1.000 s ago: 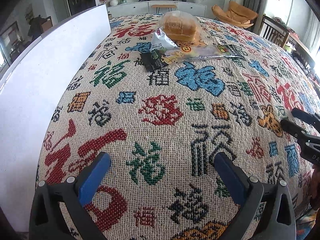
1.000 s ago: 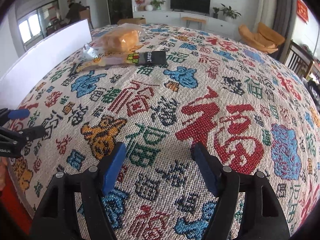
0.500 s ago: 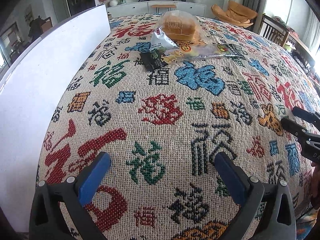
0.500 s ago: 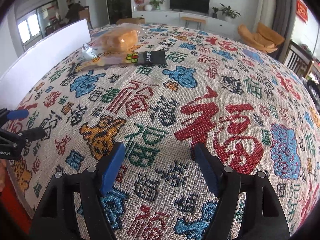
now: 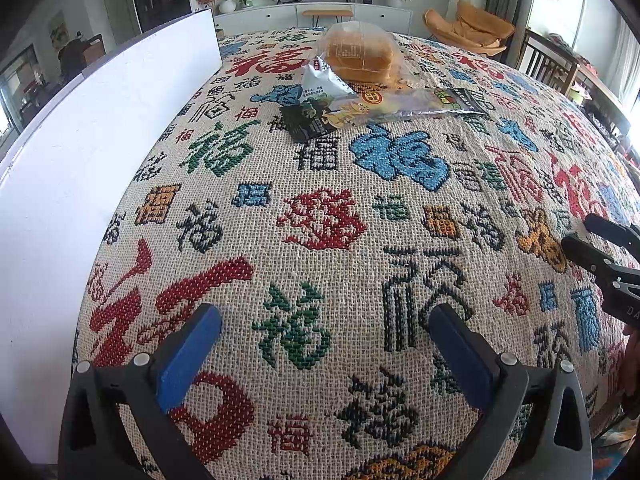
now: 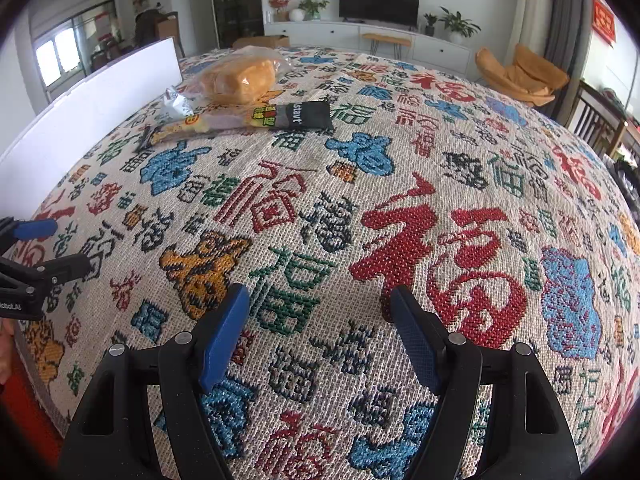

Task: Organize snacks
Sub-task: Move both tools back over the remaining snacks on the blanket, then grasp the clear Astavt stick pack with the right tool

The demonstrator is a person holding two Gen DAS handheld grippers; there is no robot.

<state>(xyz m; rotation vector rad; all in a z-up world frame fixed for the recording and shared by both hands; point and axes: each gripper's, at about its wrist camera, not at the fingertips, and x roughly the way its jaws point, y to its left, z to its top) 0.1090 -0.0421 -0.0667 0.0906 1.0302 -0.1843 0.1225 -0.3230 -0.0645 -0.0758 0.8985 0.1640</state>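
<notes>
Living-room furniture, a TV and plants line the far wall behind a counter (image 5: 120, 128) draped in a woven cloth (image 5: 328, 220) of coloured characters. Snacks sit bunched at its far end: bagged bread (image 5: 358, 56), a silver pouch (image 5: 320, 80), a long clear packet (image 5: 404, 102) and a dark packet (image 5: 308, 120), overlapping one another, evidently dumped there for sorting. Both grippers hang over bare cloth at the near edge, well apart from the pile. Left gripper (image 5: 326, 334) jaws are spread and empty; right gripper (image 6: 320, 312) likewise, probably poised to reach forward.
</notes>
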